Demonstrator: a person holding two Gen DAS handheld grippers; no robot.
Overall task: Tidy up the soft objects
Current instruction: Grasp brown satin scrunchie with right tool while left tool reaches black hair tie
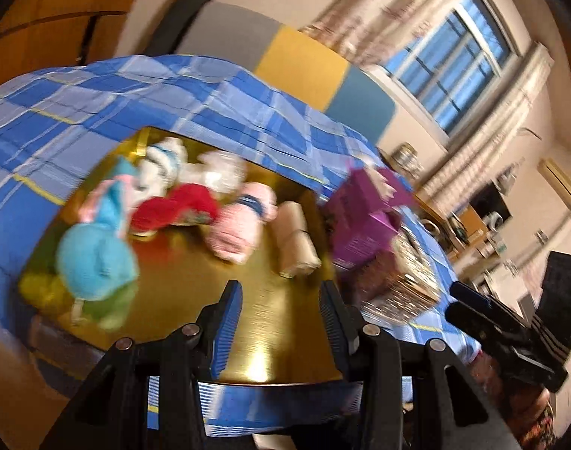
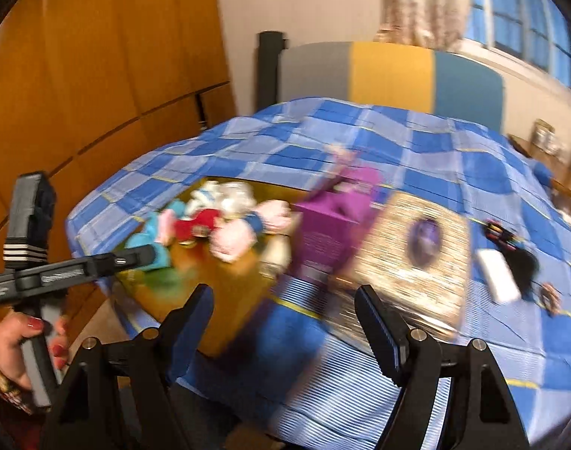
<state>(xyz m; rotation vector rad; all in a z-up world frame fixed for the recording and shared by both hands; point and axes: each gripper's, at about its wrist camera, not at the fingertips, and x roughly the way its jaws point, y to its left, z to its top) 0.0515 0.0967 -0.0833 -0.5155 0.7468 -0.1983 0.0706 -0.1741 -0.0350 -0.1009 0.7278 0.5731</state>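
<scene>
Several soft rolled items lie on a gold tray (image 1: 263,337) on the bed: a blue one (image 1: 98,262), a red one (image 1: 173,208), a pink one (image 1: 240,228), a white one (image 1: 161,165) and a beige roll (image 1: 296,243). The same pile shows in the right wrist view (image 2: 218,225). My left gripper (image 1: 281,296) is open and empty, above the tray's near part. My right gripper (image 2: 285,307) is open and empty, above the bed in front of a purple box (image 2: 330,232). The left gripper also shows in the right wrist view (image 2: 139,255).
A blue checked bedspread (image 2: 435,150) covers the bed. A purple box (image 1: 364,221) and a gold patterned box (image 2: 412,258) sit right of the tray. A white object (image 2: 499,273) and dark items (image 2: 517,255) lie farther right. Wooden wardrobe (image 2: 98,75) on the left.
</scene>
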